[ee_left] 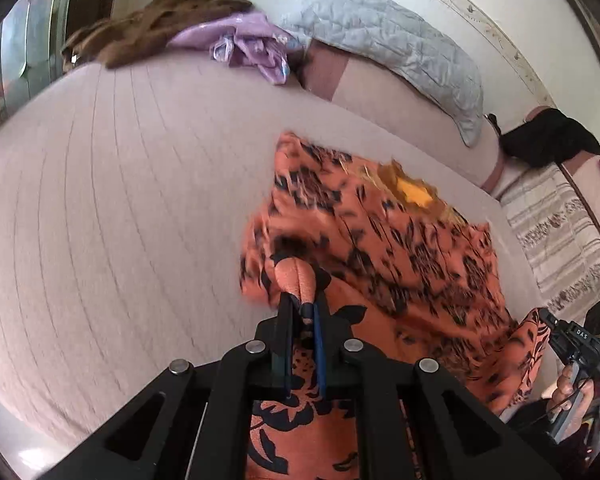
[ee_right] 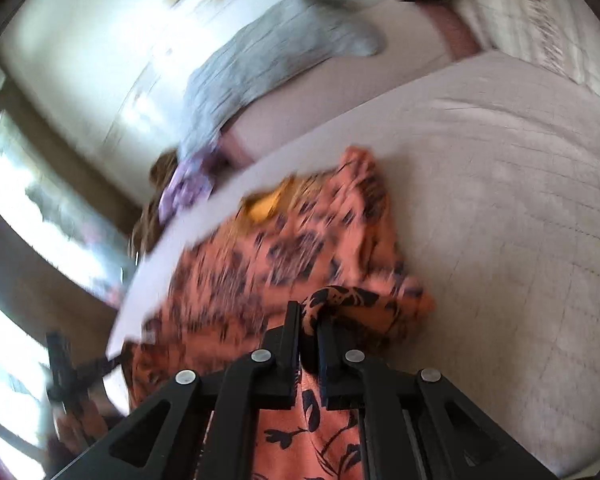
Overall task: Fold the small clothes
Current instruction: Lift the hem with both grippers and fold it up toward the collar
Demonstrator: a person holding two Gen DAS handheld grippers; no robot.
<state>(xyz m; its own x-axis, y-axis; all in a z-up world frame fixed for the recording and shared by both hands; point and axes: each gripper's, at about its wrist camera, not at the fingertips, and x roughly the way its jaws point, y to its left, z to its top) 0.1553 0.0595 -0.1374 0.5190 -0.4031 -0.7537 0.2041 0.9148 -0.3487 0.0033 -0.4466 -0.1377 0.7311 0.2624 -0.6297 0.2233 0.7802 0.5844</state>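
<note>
garment: orange top with a black flower print (ee_left: 384, 240), yellow patch near the neck, lying rumpled on the bed, one side lifted off it by both tongs

left tongs (ee_left: 302, 312): pressed together on a bunched edge of the top, a fold poking out past the tips

right tongs (ee_right: 309, 320): also pinching a twisted bit of the top's edge, pretty blurry though

bed (ee_left: 120, 200): pale pinkish cover with thin stitched lines, the top sits toward its far side

back of bed: grey quilted pillow (ee_left: 400, 48) along the wall, purple shiny cloth (ee_left: 252, 48) beside a brown furry thing (ee_left: 160, 20)

far corner: black cloth (ee_left: 548, 136), well apart from the top
</note>
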